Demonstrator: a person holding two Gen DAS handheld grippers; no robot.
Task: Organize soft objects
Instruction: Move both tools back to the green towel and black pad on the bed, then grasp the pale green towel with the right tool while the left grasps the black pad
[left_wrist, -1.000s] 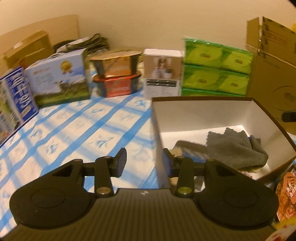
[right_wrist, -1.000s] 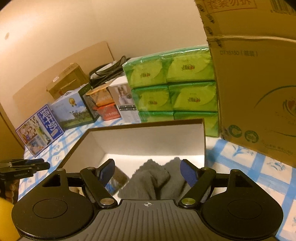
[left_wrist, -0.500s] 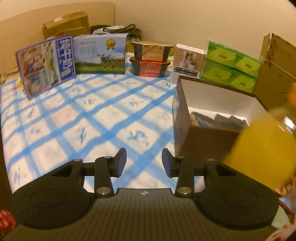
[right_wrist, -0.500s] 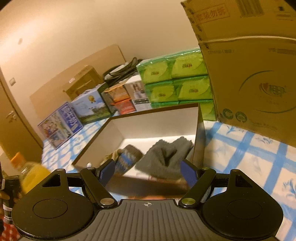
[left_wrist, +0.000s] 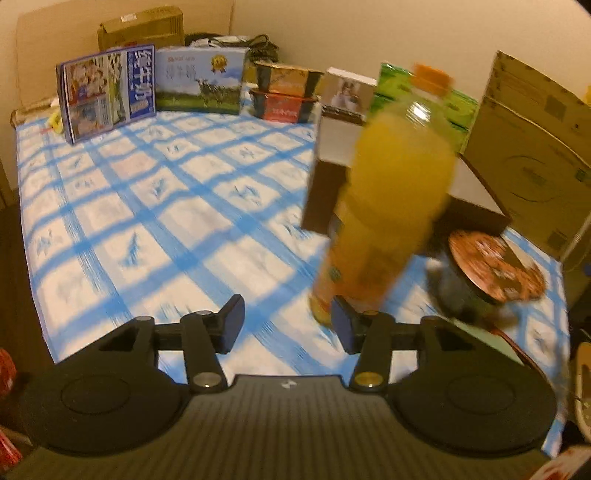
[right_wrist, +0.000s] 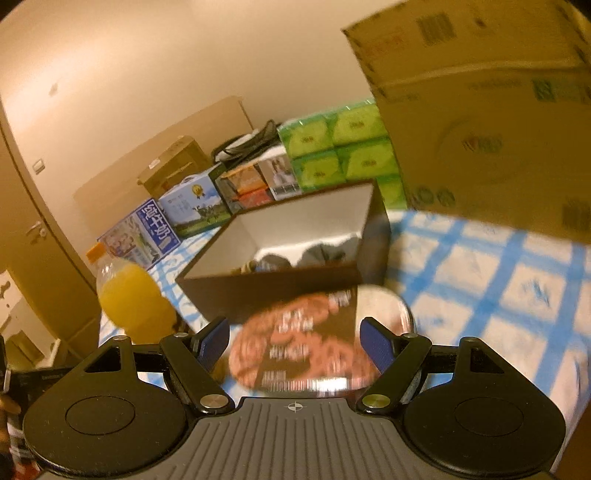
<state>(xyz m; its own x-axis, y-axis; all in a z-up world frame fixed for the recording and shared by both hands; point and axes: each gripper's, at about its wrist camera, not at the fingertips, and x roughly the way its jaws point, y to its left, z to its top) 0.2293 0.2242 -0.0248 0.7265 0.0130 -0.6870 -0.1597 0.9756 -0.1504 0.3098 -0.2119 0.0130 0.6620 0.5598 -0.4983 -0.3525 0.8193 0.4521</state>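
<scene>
Both grippers have drawn back from the brown box (right_wrist: 295, 288) since a second ago: then they hung right over its open top, with the grey cloth close below; now the box stands well ahead of them, seen from outside its near wall.

Inside the box, the grey cloth (right_wrist: 325, 251) and a smaller bundle (right_wrist: 266, 263) left of it lie low against the near wall, mostly hidden by it. They look crumpled, so no long axis or heading can be read from them.

As a judgement, the sorting seems far along: soft things are already in the box, and none shows on the checked cloth (left_wrist: 155, 206) around it. Whether more wait out of view cannot be told.

Nearer than the box, just before its front wall, a round lidded bowl (right_wrist: 306, 350) sits on the checked cloth, and an orange-juice bottle (left_wrist: 388, 206) stands upright off the box's front left corner. Behind the box, cartons and green tissue packs (right_wrist: 336, 151) line the wall.

The left gripper (left_wrist: 288, 325) is spreading its jaws with nothing between them; the bottle's foot is just past its right finger. The right gripper (right_wrist: 293, 343) stands wide and empty, the bowl beyond its tips.
</scene>
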